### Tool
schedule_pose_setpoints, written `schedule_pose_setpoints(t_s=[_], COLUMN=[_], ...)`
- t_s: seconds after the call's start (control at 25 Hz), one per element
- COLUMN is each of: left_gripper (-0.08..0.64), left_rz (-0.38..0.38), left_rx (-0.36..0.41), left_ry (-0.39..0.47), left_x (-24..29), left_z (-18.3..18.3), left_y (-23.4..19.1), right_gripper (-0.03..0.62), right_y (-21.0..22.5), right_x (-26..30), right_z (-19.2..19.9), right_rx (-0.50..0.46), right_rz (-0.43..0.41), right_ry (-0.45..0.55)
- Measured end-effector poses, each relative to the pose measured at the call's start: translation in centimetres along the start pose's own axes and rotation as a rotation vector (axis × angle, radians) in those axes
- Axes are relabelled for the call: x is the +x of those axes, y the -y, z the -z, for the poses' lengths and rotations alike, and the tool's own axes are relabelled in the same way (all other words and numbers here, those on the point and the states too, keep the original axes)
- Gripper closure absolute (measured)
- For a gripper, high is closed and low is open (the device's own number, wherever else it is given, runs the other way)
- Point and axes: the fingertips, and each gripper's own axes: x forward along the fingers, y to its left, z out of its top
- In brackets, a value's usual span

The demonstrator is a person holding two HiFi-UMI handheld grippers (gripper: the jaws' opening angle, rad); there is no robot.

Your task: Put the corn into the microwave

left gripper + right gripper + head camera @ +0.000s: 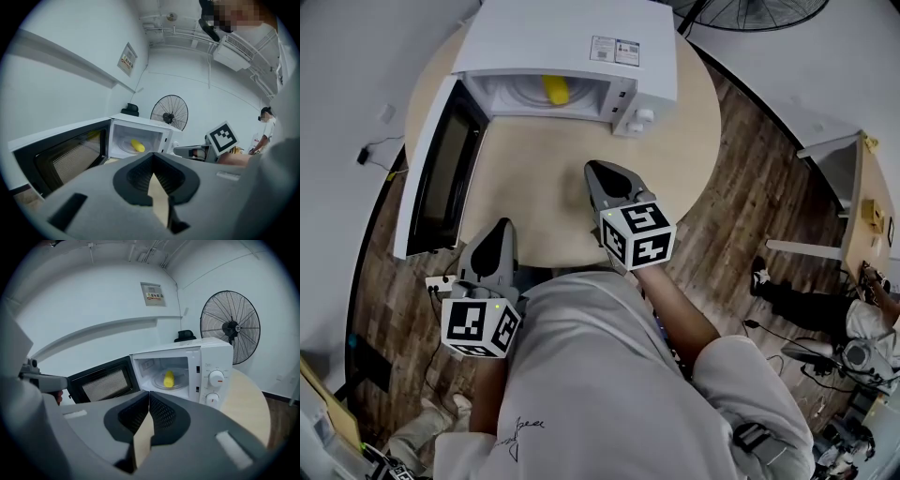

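The yellow corn [555, 89] lies on the glass plate inside the white microwave [581, 42]; it also shows in the left gripper view as the corn [137, 145] and in the right gripper view as the corn [168, 378]. The microwave door [441, 169] stands swung open to the left. My right gripper [602, 172] hovers over the round table in front of the oven, shut and empty, well back from the corn. My left gripper [499, 231] sits at the table's near edge, jaws together with nothing between them.
The round wooden table [694, 141] carries only the microwave. A standing fan [232, 326] is behind the microwave. The microwave's knobs [216, 378] face me on its right side. A second person [862, 319] sits at the right by a desk.
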Motion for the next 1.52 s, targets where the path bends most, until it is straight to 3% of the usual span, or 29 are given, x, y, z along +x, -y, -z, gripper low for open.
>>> schedule_pose_setpoints(t_s=[0.84,1.52], left_gripper=[0.571,0.572], left_rz=[-0.066,-0.120], left_rx=[-0.035,-0.052], left_ry=[-0.020,-0.046], left_x=[-0.4,-1.2], left_z=[0.6,1.5], left_y=[-1.4,-3.1], right_gripper=[0.580,0.581], right_y=[0.0,-0.8], right_x=[-4.7,-5.6], right_z=[0.7,0.2], right_rx=[0.006,-0.002], right_rz=[-0.100,-0.105], right_ry=[-0.016,-0.022])
